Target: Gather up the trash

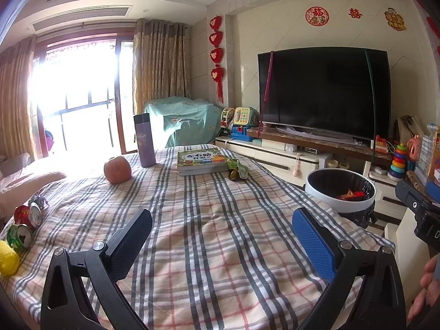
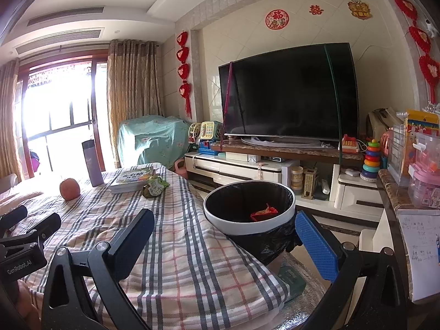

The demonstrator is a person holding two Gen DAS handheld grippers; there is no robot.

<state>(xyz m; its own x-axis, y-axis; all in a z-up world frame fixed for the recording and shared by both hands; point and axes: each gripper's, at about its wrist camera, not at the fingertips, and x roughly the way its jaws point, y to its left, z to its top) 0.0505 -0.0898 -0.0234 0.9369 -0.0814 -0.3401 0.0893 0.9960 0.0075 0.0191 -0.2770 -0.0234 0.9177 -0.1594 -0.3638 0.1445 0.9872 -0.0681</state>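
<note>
A white trash bin [image 2: 249, 224] with a black liner stands off the table's right edge, with red wrappers [image 2: 264, 212] inside; it also shows in the left wrist view as bin [image 1: 321, 192]. A crumpled green wrapper [image 1: 237, 170] lies beside a book, seen too as wrapper [image 2: 155, 186]. Crushed cans, one red [image 1: 27, 216] and one green [image 1: 19, 236], plus a yellow object [image 1: 8, 257], lie at the table's left edge. My left gripper [image 1: 221, 236] hangs open over the plaid cloth, holding nothing. My right gripper [image 2: 225, 240] is open near the bin, empty.
On the plaid table [image 1: 206, 233] are an apple [image 1: 117, 170], a purple flask [image 1: 145, 140] and a children's book [image 1: 202, 162]. A TV [image 2: 288, 93] on a low cabinet with toys faces the table. A side counter [image 2: 396, 192] stands right. A hand [image 1: 425, 288] shows at right.
</note>
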